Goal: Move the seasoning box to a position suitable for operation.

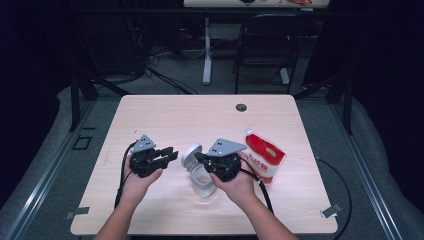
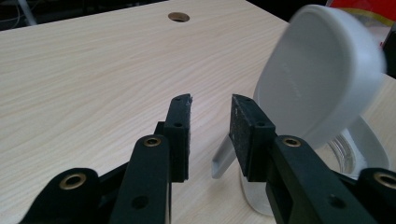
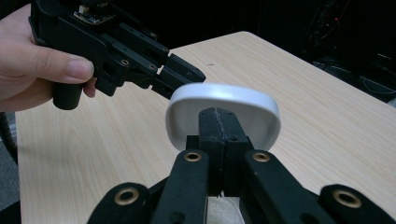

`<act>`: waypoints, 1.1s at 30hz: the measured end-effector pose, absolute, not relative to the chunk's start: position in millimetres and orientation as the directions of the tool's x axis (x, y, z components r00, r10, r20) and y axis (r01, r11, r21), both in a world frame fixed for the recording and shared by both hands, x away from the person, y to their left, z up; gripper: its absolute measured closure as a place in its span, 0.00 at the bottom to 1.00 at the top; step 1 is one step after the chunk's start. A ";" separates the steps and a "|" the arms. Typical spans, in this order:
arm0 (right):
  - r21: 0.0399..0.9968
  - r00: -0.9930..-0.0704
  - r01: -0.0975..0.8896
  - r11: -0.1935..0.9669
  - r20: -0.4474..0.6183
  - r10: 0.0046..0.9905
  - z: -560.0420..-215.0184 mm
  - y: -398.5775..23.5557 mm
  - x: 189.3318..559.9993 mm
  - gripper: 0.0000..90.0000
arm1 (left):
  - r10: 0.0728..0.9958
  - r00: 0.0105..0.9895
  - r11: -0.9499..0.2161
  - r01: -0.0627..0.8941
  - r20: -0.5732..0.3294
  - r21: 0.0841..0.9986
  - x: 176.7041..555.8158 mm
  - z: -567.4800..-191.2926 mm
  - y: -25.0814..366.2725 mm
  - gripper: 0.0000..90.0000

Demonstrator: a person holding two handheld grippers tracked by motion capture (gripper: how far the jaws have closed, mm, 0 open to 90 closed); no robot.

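The right gripper (image 1: 201,158) is clamped tight on the rim of the white lid (image 1: 190,154), jaws pinched together with the lid's edge between them, and the lid stands tilted up on its edge just above the clear container (image 1: 202,181). In the right gripper view the lid (image 3: 223,114) sits right at the jaw tips, hollow side facing the camera.

That lid looks like light, stiff plastic, smooth and a bit glossy, so I'd judge it slippery: a pinch on the thin rim is the sensible hold, but it could pivot in the jaws. The container under it looks see-through and light too, likely to slide on the table (image 1: 165,112) if nudged.

The left gripper (image 1: 171,154) sits just to the lid's left, jaws half apart and holding nothing; in its own view, bare tabletop shows between the pads (image 2: 180,135), and the lid (image 2: 322,79) looms close beyond the right-hand jaw, apart from it. A red-and-white pouch (image 1: 265,156) lies on the far side of the container from the left gripper.
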State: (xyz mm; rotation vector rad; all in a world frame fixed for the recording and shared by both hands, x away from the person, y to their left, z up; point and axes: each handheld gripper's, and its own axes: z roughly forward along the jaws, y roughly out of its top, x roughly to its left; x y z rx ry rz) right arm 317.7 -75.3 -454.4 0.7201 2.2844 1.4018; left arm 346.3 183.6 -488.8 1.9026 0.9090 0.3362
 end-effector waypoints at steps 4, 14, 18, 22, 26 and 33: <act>0.897 -0.803 0.233 0.376 -0.041 0.595 -454.1 -76.3 318.4 1.00 | 0.716 0.683 -0.257 0.451 -0.145 0.855 346.8 -489.5 184.3 0.77; 0.897 -0.797 0.234 0.374 -0.044 0.603 -455.1 -82.9 316.3 0.99 | 0.727 0.671 -0.245 0.454 -0.147 0.857 347.1 -495.7 184.1 0.77; 0.895 -0.793 0.239 0.376 -0.043 0.608 -458.8 -89.1 312.7 0.98 | 0.732 0.664 -0.239 0.461 -0.153 0.855 347.7 -499.0 185.5 0.78; 0.896 -0.791 0.243 0.373 -0.039 0.610 -460.8 -95.0 309.3 0.97 | 0.735 0.660 -0.242 0.466 -0.153 0.851 348.2 -500.2 186.8 0.78; 0.896 -0.788 0.246 0.370 -0.038 0.615 -463.3 -102.9 305.2 0.96 | 0.735 0.660 -0.241 0.469 -0.156 0.850 348.0 -503.1 185.8 0.78; 0.902 -0.776 0.249 0.354 -0.033 0.630 -466.8 -118.6 298.9 0.95 | 0.738 0.658 -0.247 0.472 -0.151 0.846 348.9 -503.6 189.4 0.78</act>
